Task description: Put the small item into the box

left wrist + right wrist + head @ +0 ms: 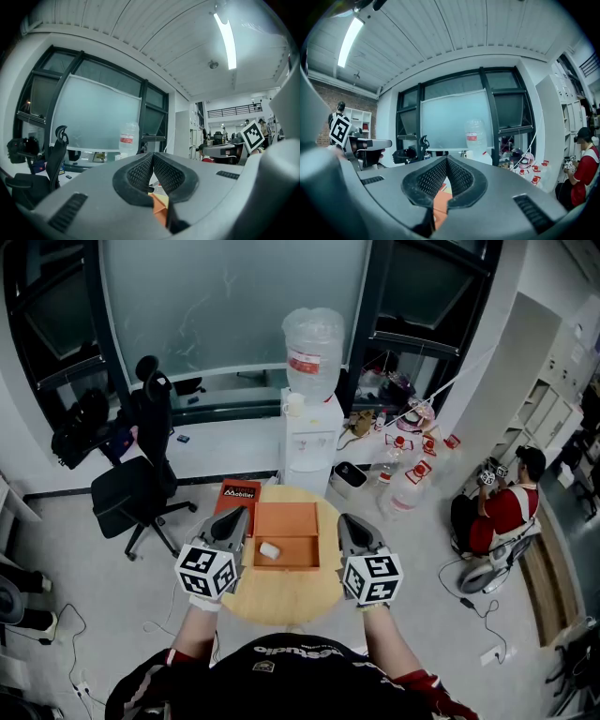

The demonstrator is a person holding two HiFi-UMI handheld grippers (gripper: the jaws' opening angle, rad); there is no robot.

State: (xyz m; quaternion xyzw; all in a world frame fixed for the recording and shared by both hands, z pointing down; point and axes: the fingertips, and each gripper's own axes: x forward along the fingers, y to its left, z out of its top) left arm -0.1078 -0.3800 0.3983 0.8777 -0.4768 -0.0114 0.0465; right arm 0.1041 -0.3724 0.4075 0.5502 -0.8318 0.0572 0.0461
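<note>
An open orange box [298,551] sits on the round wooden table [281,594], its lid folded back on the far side. The small white item [270,550] lies inside the box, near its left wall. My left gripper [236,514] hovers just left of the box, shut and holding nothing. To the right of the box, my right gripper [347,519] is also shut and holding nothing. In the left gripper view the gripper [153,155] has its ribbed pads meeting at the tip, with a sliver of the box [159,206] below. The right gripper view shows that gripper [446,159] the same way, over the box [440,201].
A red flat packet [236,495] lies at the table's far left edge. Behind the table stands a water dispenser [311,427]. A black office chair [136,488] is at the left. Bottles [412,474] stand on the floor at the right, where a person [502,507] sits.
</note>
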